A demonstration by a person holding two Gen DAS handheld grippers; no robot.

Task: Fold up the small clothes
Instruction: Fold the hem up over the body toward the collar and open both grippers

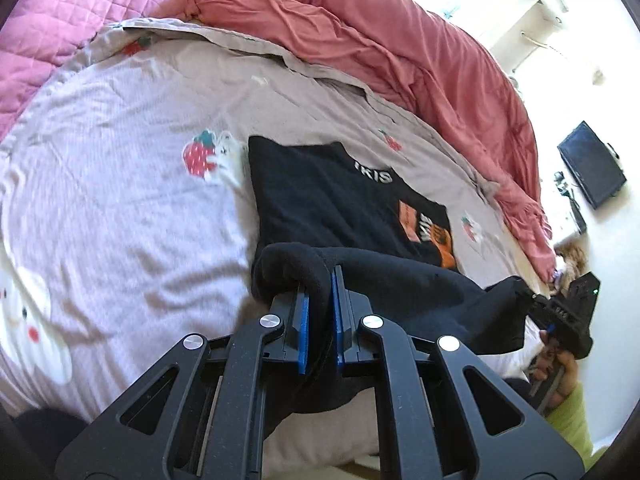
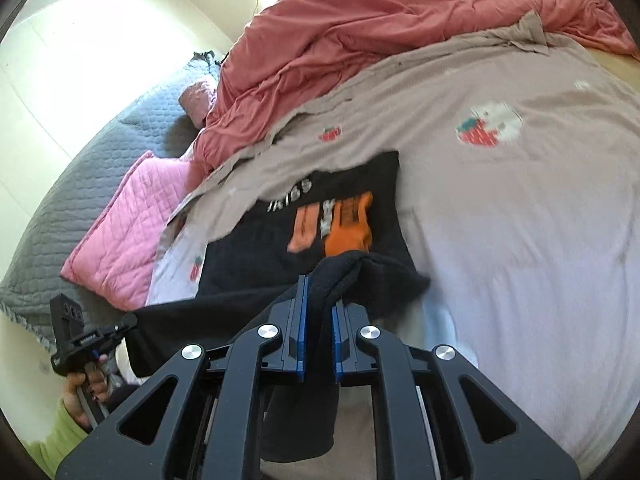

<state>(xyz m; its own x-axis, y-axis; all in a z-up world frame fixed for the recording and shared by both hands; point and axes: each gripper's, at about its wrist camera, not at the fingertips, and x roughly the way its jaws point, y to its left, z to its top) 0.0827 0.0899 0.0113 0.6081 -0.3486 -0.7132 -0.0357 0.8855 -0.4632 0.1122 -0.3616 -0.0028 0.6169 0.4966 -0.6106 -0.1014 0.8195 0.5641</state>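
A small black T-shirt (image 1: 320,196) with white lettering and an orange print lies on the strawberry-print bed sheet (image 1: 120,200). Its near hem is lifted off the bed. My left gripper (image 1: 319,280) is shut on one corner of the hem, which bunches over the blue pads. My right gripper (image 2: 318,292) is shut on the other corner of the shirt (image 2: 304,216). The right gripper also shows at the right edge of the left wrist view (image 1: 532,298), and the left gripper at the lower left of the right wrist view (image 2: 128,322). The hem hangs stretched between them.
A rumpled red blanket (image 1: 400,48) lies along the far side of the bed. A pink quilted pillow (image 1: 60,20) and a grey quilt (image 2: 80,184) sit at the head. A dark screen (image 1: 592,164) hangs on the white wall.
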